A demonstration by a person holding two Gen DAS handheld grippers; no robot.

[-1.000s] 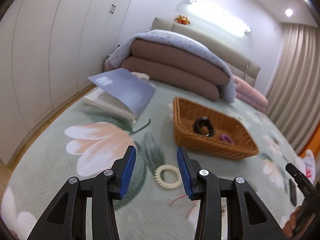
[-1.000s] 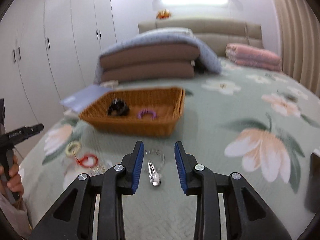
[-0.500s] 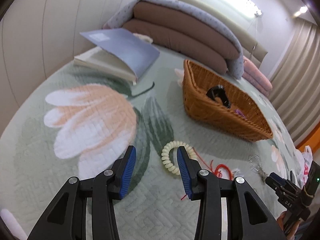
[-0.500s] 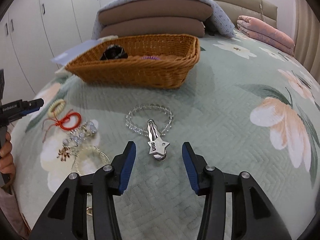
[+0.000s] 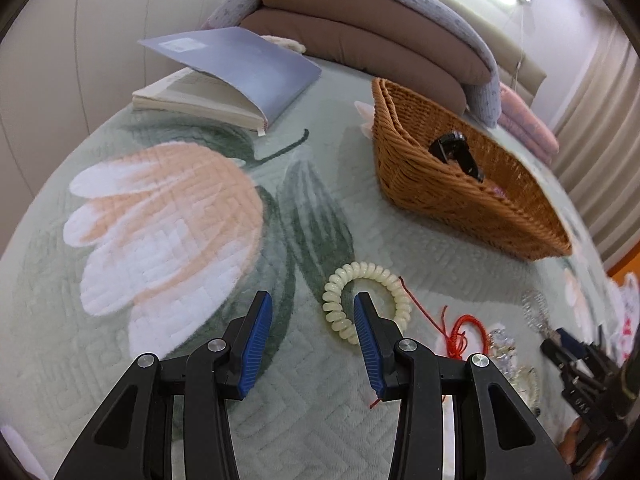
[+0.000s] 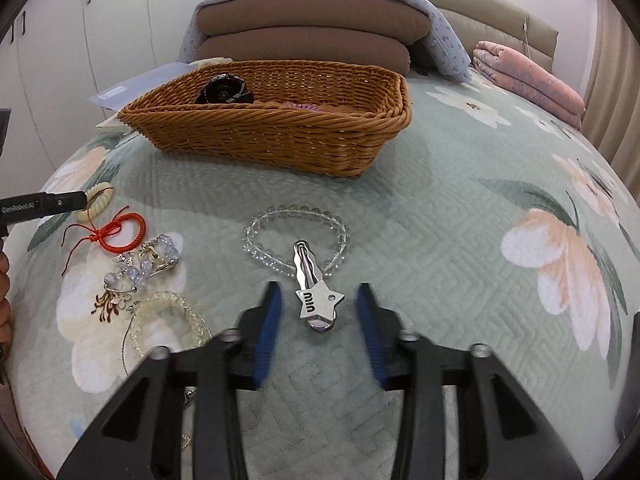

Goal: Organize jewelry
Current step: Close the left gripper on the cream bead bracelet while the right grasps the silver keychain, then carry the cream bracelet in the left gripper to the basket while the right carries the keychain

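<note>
My left gripper is open and low over the bedspread. A cream spiral hair tie lies just ahead, its near edge by my right finger. My right gripper is open with a silver star hair clip lying between its fingertips, untouched. The clip overlaps a clear bead bracelet. A wicker basket holds a black clip and a purple hair tie. The basket also shows in the left wrist view.
A red cord bracelet, a crystal bead piece and a pale bead bracelet with a thin chain lie left of the star clip. An open book lies far left. Folded quilts are behind the basket.
Both grippers have dropped lower and moved forward over the bed. The spiral hair tie now sits closer to my left fingers, and the star clip now lies between my right fingertips.
</note>
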